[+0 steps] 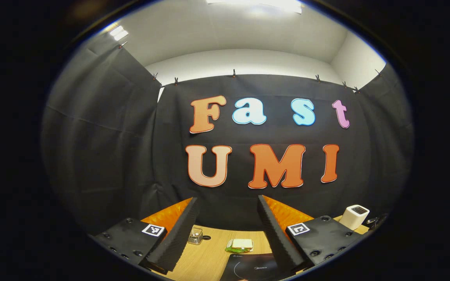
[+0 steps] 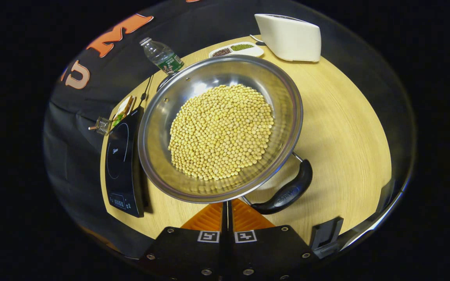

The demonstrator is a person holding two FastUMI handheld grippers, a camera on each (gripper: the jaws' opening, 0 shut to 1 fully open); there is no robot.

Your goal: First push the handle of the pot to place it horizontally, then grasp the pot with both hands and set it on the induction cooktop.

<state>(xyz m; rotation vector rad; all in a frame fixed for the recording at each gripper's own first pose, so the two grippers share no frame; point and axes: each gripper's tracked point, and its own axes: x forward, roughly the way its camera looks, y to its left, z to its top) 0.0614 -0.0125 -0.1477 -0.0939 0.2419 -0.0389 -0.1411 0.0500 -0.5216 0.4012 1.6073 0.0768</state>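
Steel round pot (image 2: 225,128) of yellow beans needs its black curved handle (image 2: 287,192) nudged sideways gently by the clenched right hand-held gripper (image 2: 227,208), left hand-held gripper (image 1: 229,230) released.

pot (image 2: 220,128) crowds cooktop (image 2: 123,164), table (image 2: 346,128) right free

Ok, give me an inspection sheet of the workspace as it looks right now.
Surface: wooden table, bare at the right.
Job's things: steel pot of beans on the table, black handle at the near side; cooktop beside it.
Clutter: bottle, divided dish, white appliance, small jar.
Grippers: left hand-held gripper open, raised; right hand-held gripper shut, at the pot's rim.
Cables: thin black lead behind the cooktop.
Surroundings: black cloth wall.
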